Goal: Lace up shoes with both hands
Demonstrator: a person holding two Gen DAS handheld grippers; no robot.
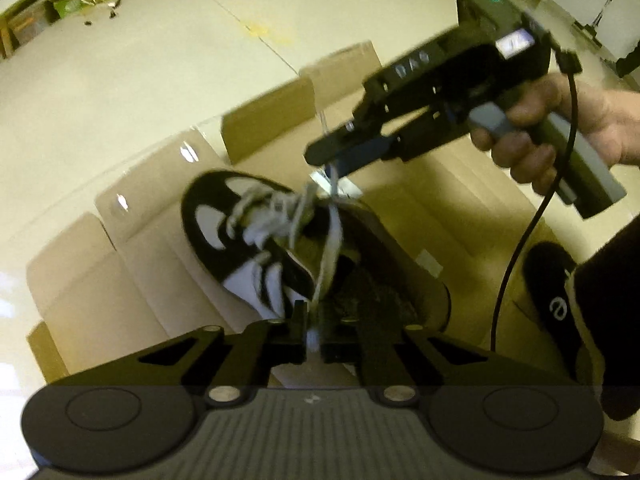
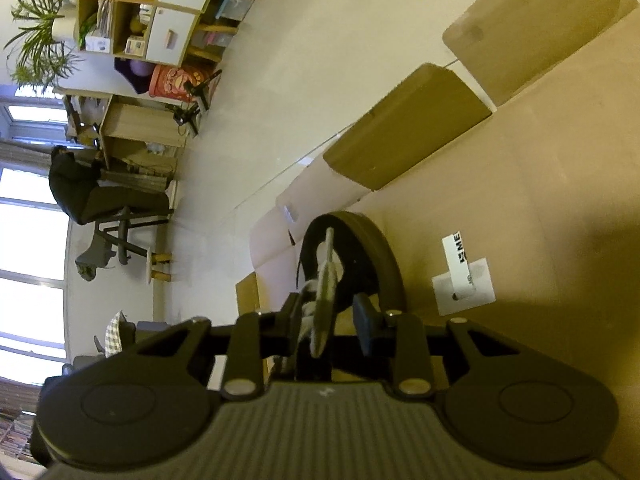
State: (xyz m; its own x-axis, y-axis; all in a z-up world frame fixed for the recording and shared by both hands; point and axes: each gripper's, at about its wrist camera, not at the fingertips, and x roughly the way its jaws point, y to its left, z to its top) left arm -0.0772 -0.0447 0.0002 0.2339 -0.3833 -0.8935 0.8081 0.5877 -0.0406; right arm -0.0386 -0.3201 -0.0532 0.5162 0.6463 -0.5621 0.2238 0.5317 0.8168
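A black-and-white shoe (image 1: 200,208) lies on its side on flattened cardboard (image 1: 460,184), seen toe-first as shoe (image 2: 372,248) in the right wrist view. A white lace (image 1: 330,248) runs from its eyelets down to my left gripper (image 1: 314,334), which is shut on the lace end. A hand (image 1: 560,128) holds my right gripper (image 1: 326,164) above the shoe's tongue, beside a raised lace strand. In the right wrist view my right gripper (image 2: 331,314) stands open. A lace strand (image 2: 325,292) hangs between its fingers without being pinched.
A black slipper (image 1: 556,300) and dark trouser leg are at the right. A black cable (image 1: 516,264) hangs from the right gripper. The cardboard (image 2: 540,160) carries a white label (image 2: 464,286). Shelves (image 2: 140,20) and a seated person (image 2: 80,192) are far off across the tiled floor.
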